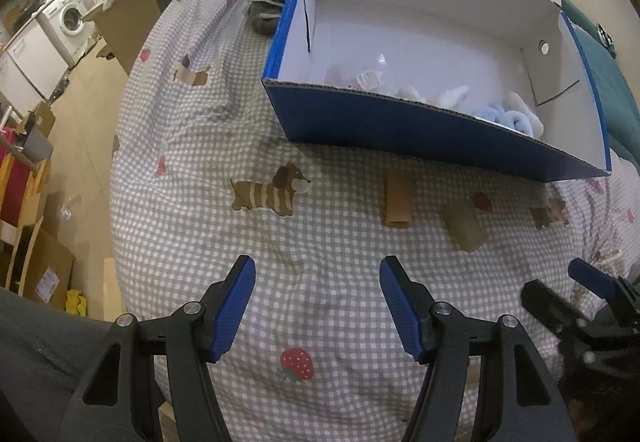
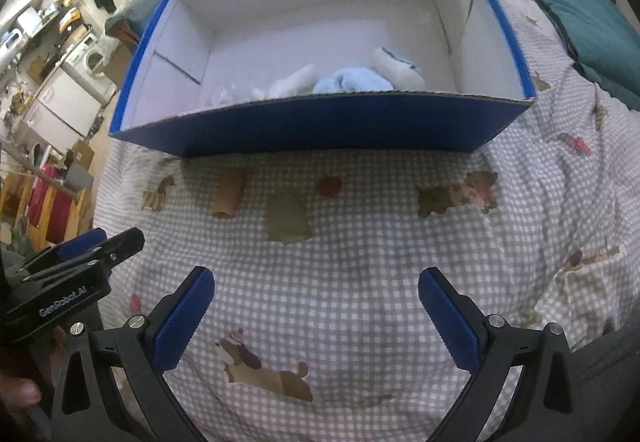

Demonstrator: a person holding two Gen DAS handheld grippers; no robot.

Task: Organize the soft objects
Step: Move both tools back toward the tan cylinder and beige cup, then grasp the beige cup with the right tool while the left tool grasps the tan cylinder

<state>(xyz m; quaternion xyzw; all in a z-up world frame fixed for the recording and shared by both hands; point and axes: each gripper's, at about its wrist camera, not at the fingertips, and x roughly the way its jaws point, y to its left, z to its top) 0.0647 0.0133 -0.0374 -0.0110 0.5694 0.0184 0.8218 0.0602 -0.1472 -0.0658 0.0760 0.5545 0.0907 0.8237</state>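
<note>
A blue cardboard box (image 1: 420, 122) with a white inside stands on the checked bedsheet; it also shows in the right wrist view (image 2: 320, 126). Inside it lie a light blue rolled cloth (image 2: 352, 80), white soft items (image 2: 396, 68) and a light blue roll (image 1: 508, 118). A brown rolled sock (image 1: 397, 202) and an olive rolled sock (image 1: 462, 224) lie on the sheet in front of the box, also in the right wrist view as brown (image 2: 229, 196) and olive (image 2: 288, 220). My left gripper (image 1: 318, 306) is open and empty. My right gripper (image 2: 316, 318) is open and empty.
A grey sock (image 1: 266, 8) lies left of the box. A teal pillow (image 2: 588, 26) sits at the right. The bed edge drops to the floor at the left, with cardboard boxes (image 1: 128, 26) and a washing machine (image 1: 70, 16) beyond.
</note>
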